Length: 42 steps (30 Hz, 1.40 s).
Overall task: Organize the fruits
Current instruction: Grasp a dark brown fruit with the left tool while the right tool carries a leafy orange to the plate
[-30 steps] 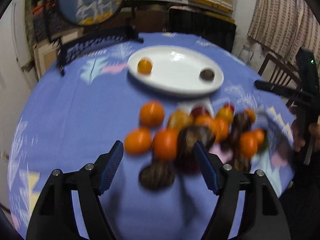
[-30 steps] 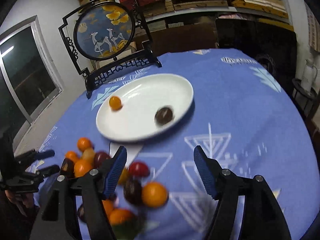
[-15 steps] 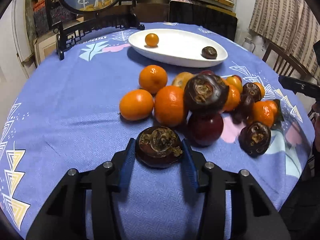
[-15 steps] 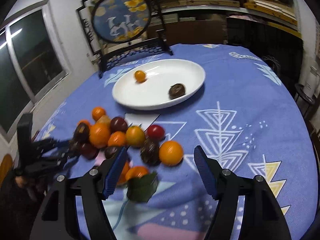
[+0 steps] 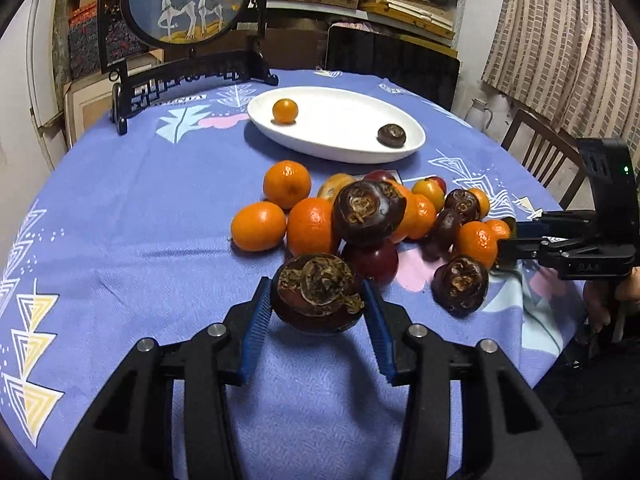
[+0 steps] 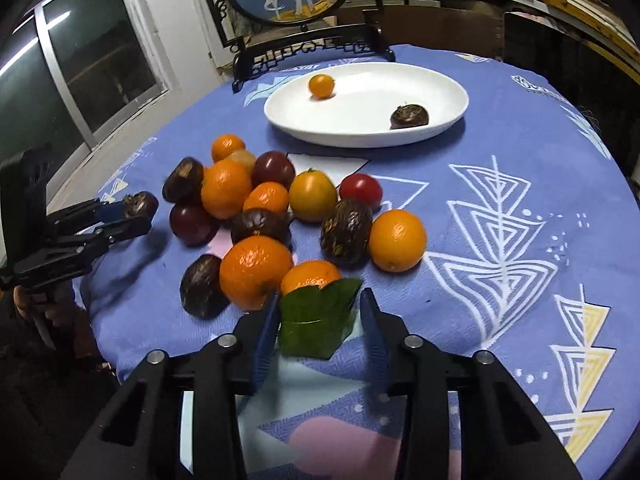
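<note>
My left gripper (image 5: 317,300) is shut on a dark brown water chestnut (image 5: 318,293) and holds it just above the blue cloth; it also shows in the right wrist view (image 6: 138,210). A heap of oranges (image 5: 311,226), dark chestnuts (image 5: 368,213) and red fruits (image 5: 374,260) lies beyond it. The white oval plate (image 5: 344,148) at the back holds a small orange (image 5: 285,111) and a chestnut (image 5: 391,135). My right gripper (image 6: 320,312) has closed around a green leaf (image 6: 318,322) attached to a small orange (image 6: 310,276), its pads at the leaf's sides.
A black ornamental stand with a round painted screen (image 5: 188,4) stands behind the plate. A white card (image 6: 326,162) lies under the heap's far edge. A wooden chair (image 5: 536,152) stands at the table's right. Bare blue cloth (image 6: 500,208) lies right of the heap.
My left gripper closed on the chestnut and has lifted it slightly. My right gripper moved down to the heap and narrowed from wide open around the leaf.
</note>
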Tool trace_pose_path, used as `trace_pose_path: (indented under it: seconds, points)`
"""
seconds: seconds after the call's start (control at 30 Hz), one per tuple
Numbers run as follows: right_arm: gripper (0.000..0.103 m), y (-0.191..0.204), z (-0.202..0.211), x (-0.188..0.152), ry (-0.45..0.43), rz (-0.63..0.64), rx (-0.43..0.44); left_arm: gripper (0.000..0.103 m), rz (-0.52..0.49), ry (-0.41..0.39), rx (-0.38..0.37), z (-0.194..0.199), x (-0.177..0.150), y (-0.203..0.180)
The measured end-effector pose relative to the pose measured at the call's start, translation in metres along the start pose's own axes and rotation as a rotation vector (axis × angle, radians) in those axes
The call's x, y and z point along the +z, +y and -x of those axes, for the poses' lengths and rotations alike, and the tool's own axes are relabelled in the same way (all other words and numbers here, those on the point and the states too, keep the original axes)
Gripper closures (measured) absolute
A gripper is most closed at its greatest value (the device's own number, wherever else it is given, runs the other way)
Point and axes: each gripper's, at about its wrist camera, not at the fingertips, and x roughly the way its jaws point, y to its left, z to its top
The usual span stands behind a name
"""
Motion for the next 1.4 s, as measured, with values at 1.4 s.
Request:
trace_pose_path:
  seconds: [1.4]
  points:
    - [0.051, -0.088, -0.035, 0.156, -0.174, -0.315, 0.131, 0.033, 0.048, 0.062, -0.074, -0.099, 0.180, -0.004]
